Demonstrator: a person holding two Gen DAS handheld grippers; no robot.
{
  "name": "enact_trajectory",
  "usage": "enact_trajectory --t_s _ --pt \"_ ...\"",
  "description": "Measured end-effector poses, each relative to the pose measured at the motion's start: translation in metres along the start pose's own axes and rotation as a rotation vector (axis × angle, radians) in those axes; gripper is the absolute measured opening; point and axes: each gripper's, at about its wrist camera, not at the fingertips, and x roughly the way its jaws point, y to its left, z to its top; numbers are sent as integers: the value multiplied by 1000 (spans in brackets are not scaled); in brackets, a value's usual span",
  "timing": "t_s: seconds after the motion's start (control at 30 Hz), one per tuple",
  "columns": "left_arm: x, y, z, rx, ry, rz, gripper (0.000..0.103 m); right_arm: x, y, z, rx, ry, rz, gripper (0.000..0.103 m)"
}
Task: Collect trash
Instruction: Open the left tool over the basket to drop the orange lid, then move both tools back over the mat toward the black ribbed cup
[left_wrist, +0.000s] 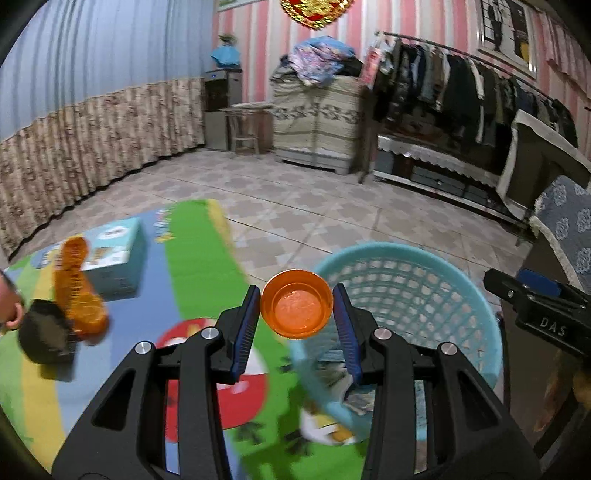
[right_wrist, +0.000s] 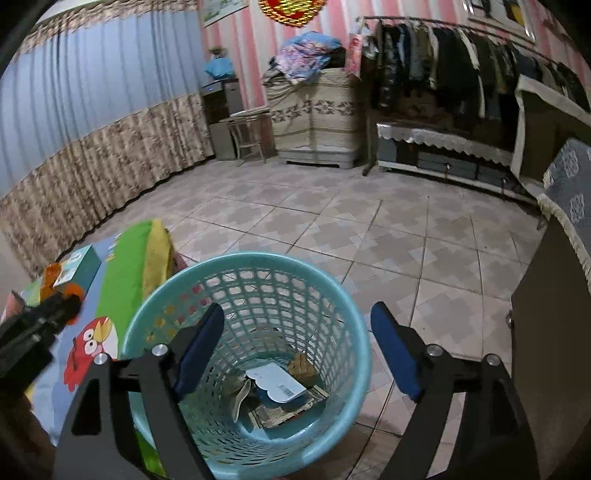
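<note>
Left wrist — gripper (left_wrist: 296, 309) pinching round translucent orange cup (left_wrist: 296, 309), latticed basket (left_wrist: 424, 258)

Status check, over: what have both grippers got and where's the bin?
Left gripper shut on orange cup, near the teal basket rim. Right gripper open, empty, above basket. Paper scraps already inside. Nothing blocking the drop.

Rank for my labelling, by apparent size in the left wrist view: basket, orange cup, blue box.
1. basket
2. blue box
3. orange cup, held in the left gripper; nearness to the camera enlarges it, so true order is unsure.
</note>
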Motion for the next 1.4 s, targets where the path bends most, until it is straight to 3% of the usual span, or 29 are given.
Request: enact_trajectory --t_s 0.23,0.27,0.37,0.67,1.17,1.4 --pt "26 -39 0 36 23 -41 40 0 -19 6 72 -24 1 80" --pt "27 -42 0 47 23 -39 44 1 -22 6 84 -27 0 80" --pt "29 -43 2 45 10 -11 72 2 -28 6 118 -31 -1 80" --pt "11 -11 5 -11 -25 50 91 1 -22 4 118 -44 -13 86" --pt "-40 77 -12 -93 -75 182 97 6 40 1 -29 -60 -19 98" --pt "-57 109 -32 -121 -74 241 97 6 76 -7 -115 -72 -20 98"
